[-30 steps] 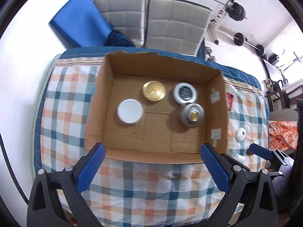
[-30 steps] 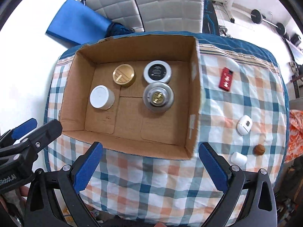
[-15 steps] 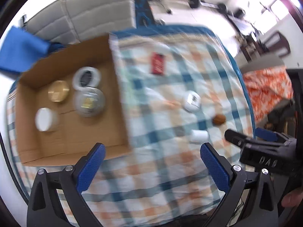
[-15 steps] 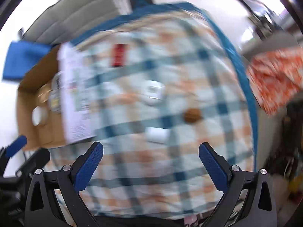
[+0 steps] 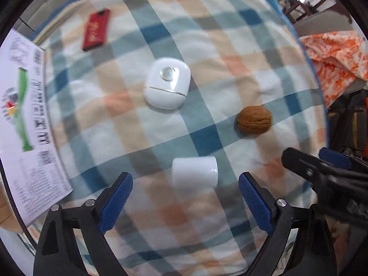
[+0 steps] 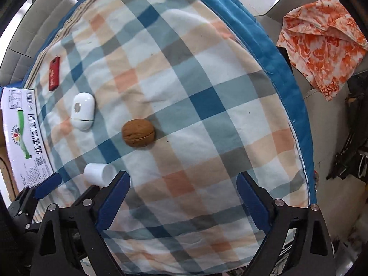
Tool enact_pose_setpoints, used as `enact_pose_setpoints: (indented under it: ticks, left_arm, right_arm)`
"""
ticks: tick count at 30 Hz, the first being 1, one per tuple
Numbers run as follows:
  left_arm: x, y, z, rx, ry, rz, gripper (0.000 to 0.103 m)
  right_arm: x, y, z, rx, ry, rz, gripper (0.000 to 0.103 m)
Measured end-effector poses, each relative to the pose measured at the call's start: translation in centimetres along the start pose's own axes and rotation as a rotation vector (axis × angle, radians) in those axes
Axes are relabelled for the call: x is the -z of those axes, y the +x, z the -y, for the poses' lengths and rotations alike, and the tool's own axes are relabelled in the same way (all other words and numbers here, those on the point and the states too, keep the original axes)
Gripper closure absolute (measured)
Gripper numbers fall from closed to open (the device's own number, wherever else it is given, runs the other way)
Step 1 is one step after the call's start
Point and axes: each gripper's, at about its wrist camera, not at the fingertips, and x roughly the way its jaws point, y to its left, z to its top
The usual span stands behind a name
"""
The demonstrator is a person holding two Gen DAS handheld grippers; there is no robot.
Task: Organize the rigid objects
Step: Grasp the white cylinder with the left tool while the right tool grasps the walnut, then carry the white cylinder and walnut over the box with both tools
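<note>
- On the checked cloth (image 5: 230, 34), a small white cup (image 5: 194, 172) lies on its side, directly ahead of the left gripper (image 5: 185, 197) and roughly centred between its blue fingers (image 5: 115, 197); the jaws are spread wide, nothing between them.
- Beyond the cup sits a rounded white case (image 5: 166, 86), with a walnut (image 5: 254, 119) to its right and a flat red box (image 5: 95, 30) farther off to the left.
- At the left edge stands the printed white side of a cardboard box (image 5: 25, 126).
- From the right wrist view, the right gripper (image 6: 182, 197) is likewise released and empty; the walnut (image 6: 138, 132) lies ahead of its left finger, the cup (image 6: 97, 174) just outside that finger.
- An orange patterned cloth (image 6: 322, 43) lies off the table's right side.
</note>
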Motion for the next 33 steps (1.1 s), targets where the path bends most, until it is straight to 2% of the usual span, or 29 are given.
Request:
enact_pose_setpoints:
  ticks: [2,4,9,11,14,16,18,20,28,33]
  left_arm:
    - [-0.4,1.7,0.1,-0.009,-0.004,-0.044,0.063]
    - [-0.6,2.6,-0.6,-0.002,-0.025,-0.069,0.064]
    - [-1.2,1.5,-3.4,-0.026,-0.108,-0.012,0.064]
    - [-1.6,1.5,-4.4,-0.036,-0.133,-0.009,0.064]
    - [-2.1,1.5,-5.3,-0.044,-0.149,-0.007,0.064]
    - [-2.3,1.3,-5.5,-0.051,-0.149,-0.001,0.064]
    - [-2.5,1.3,-5.6,-0.058,-0.147,0.001,0.064]
    - [-2.6,1.3,-5.7,-0.057,-0.149,0.003,0.064]
    - [-2.9,0.2,-4.8,-0.049,-0.14,0.026,0.064]
    - [-2.2,-2.0,-4.4,-0.04,-0.121,0.067,0.064]
  right_arm:
    - [-0.5,0.7,0.1,-0.014,-0.007,-0.006,0.007]
    - [-1.0,1.3,-0.3,-0.026,-0.011,-0.01,0.007]
    - [-2.3,1.9,-2.2,-0.08,-0.027,-0.007,0.008]
    - [-3.0,2.4,-3.2,-0.094,-0.033,-0.005,0.012]
    - [-3.8,3.8,-4.6,-0.08,-0.042,-0.036,0.025]
    - [-4.2,4.9,-5.2,-0.049,-0.05,-0.063,0.041]
    - [-4.3,5.3,-5.5,-0.015,-0.055,-0.06,0.044]
    - [-4.3,5.2,-5.7,0.024,-0.061,-0.052,0.058]
    - [-3.1,5.0,-5.8,0.026,-0.078,-0.04,0.06]
    - [-1.2,2.8,-6.2,0.011,-0.108,-0.008,0.059]
